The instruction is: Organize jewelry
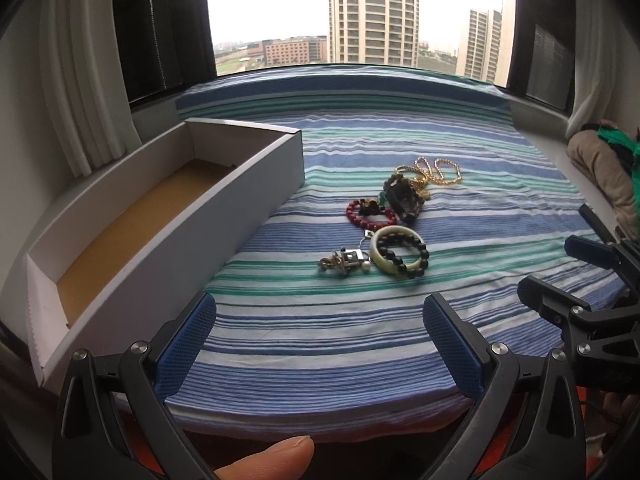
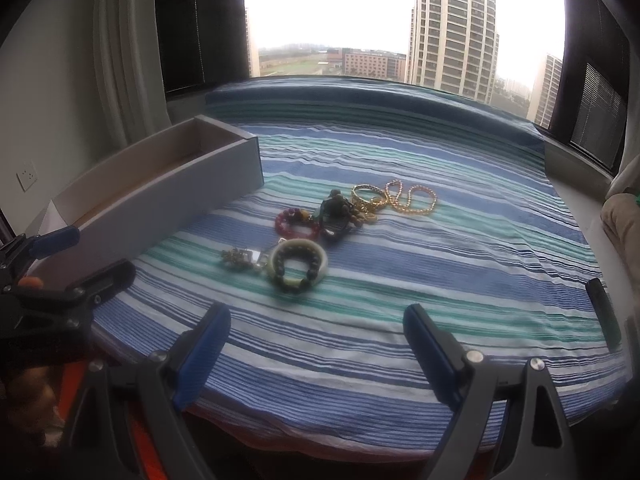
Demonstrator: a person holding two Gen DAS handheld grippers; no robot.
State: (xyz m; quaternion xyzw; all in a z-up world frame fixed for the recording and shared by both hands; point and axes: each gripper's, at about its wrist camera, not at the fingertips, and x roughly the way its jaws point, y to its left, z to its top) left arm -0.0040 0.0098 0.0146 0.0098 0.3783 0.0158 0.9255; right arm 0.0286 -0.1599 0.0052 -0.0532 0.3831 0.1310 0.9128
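Currently both grippers, left and right, fingers wide, empty, at near bed edge; jewelry mid-bed, box along left edge.

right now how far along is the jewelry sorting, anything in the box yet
Nothing looks done: the white box shows only its bare brown floor. Nothing is in hand either; the left gripper and right gripper are both open and short of the pile. All is left: the pale bangle, red bead bracelet and gold chain lie on the striped cloth.

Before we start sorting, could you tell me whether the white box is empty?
Empty, as far as visible: the white box shows only its bare brown floor; all jewelry lies on the striped cloth.
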